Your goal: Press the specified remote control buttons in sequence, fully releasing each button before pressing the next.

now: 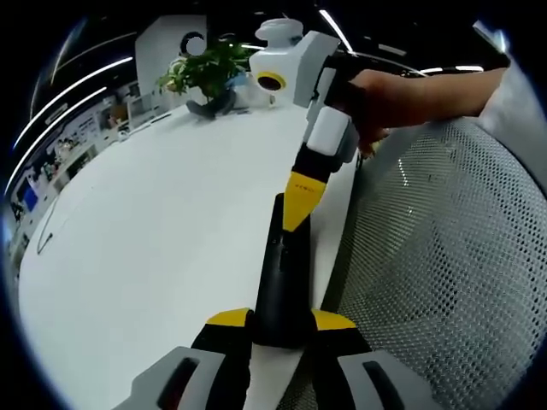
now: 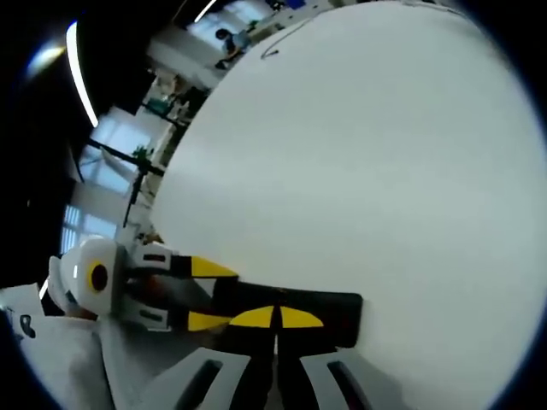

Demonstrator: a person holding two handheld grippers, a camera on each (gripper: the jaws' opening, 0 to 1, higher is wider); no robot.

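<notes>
The black remote control (image 1: 282,282) lies on the white tabletop (image 1: 154,256) at its near edge, beside a grey mesh chair back (image 1: 444,273). In the left gripper view its long axis runs from 6 o'clock up toward 12, straight away from the left tool (image 1: 282,320). That tool's yellow-tipped jaws stand one on each side of the remote's near end and appear to pinch it, holding the body steady.

The right tool (image 1: 299,201) comes in from 12 to 1 o'clock, carried by a person's hand (image 1: 385,98). Its yellow tips are pressed together into a single point that sits on or just above the remote's top face, around the middle of its length; whether it actually touches a button cannot be told from here.

In the right gripper view the remote (image 2: 333,312) lies crosswise, its long axis from 9 to 3 o'clock, with the right tool's closed tips (image 2: 275,318) over it at 6 o'clock and the left tool (image 2: 201,295) clamping the end at 8 o'clock.

So the pressing tool meets the remote from above and end-on to its length, and the next button likely lies somewhere along that same axis; the buttons themselves are too dark to make out. A potted plant (image 1: 205,73) stands far off at 11 o'clock.
</notes>
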